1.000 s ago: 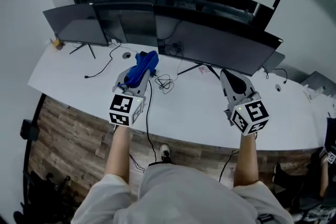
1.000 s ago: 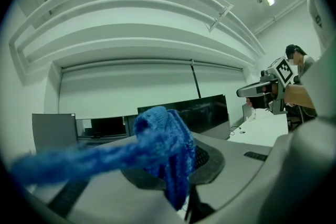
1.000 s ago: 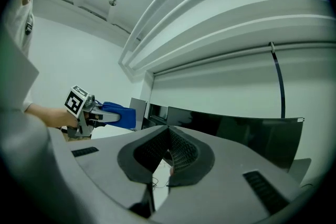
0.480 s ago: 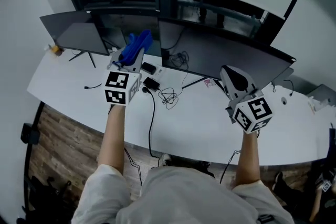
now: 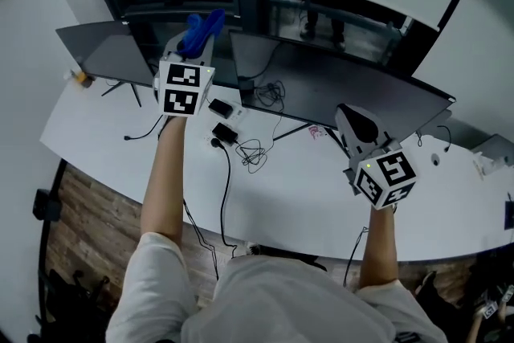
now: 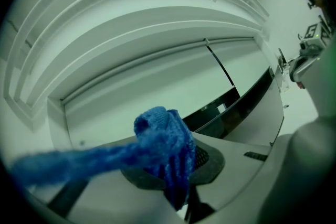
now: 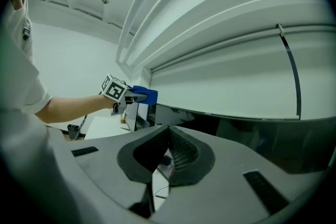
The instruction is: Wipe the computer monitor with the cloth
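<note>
Overhead look down at a curved white desk (image 5: 305,197), dark monitors lined along its far edge. At upper left, at the end of an outstretched bare arm, the left gripper (image 5: 195,46), held high above the desk and clamped on a bunched blue cloth (image 5: 201,26). In the left gripper view, jaws pinched together on that cloth, one blurred tail trailing off to the left, a monitor's dark edge behind. Cloth up near the top of the middle monitor (image 5: 221,60), between the angled left monitor (image 5: 100,52) and the wide right monitor (image 5: 345,84); contact with the screen impossible to judge. At lower right, the right gripper (image 5: 354,120), low over the desk in front of the right monitor, well apart from the cloth. In the right gripper view, jaws closed with nothing between them, the other gripper and the cloth small in the distance at left. On the desk between the two arms, a tangle of black cables (image 5: 250,150) and two small black adapters (image 5: 221,120).
</note>
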The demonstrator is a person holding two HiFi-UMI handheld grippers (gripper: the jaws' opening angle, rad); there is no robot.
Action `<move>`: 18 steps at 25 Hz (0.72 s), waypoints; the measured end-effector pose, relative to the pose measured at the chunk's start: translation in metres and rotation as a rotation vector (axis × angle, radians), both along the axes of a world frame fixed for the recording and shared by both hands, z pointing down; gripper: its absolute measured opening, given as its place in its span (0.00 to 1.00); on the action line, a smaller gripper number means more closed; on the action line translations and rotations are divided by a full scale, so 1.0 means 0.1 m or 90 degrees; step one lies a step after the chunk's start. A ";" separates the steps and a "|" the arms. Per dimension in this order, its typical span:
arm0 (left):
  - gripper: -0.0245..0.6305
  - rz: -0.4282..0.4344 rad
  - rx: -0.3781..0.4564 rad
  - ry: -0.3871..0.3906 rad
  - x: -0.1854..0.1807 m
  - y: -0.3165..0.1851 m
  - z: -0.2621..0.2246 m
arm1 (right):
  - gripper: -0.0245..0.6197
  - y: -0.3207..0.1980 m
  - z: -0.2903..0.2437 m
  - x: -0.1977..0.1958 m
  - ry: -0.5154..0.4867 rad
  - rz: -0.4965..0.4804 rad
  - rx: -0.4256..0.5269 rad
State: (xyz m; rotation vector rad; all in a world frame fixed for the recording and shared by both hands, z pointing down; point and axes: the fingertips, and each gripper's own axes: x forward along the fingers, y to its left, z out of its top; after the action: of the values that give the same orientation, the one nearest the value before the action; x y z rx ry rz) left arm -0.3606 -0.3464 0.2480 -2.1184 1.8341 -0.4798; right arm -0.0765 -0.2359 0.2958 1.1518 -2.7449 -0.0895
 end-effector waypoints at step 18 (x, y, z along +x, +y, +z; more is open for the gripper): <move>0.14 0.045 -0.040 -0.118 0.73 -0.39 0.25 | 0.06 -0.03 0.08 0.69 -0.031 0.065 -0.017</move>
State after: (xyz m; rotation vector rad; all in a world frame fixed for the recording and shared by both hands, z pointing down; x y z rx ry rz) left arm -0.2874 -0.3850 0.2727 -2.0922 1.6570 -0.6992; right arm -0.0074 -0.2387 0.3034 1.3005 -2.7141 -0.0127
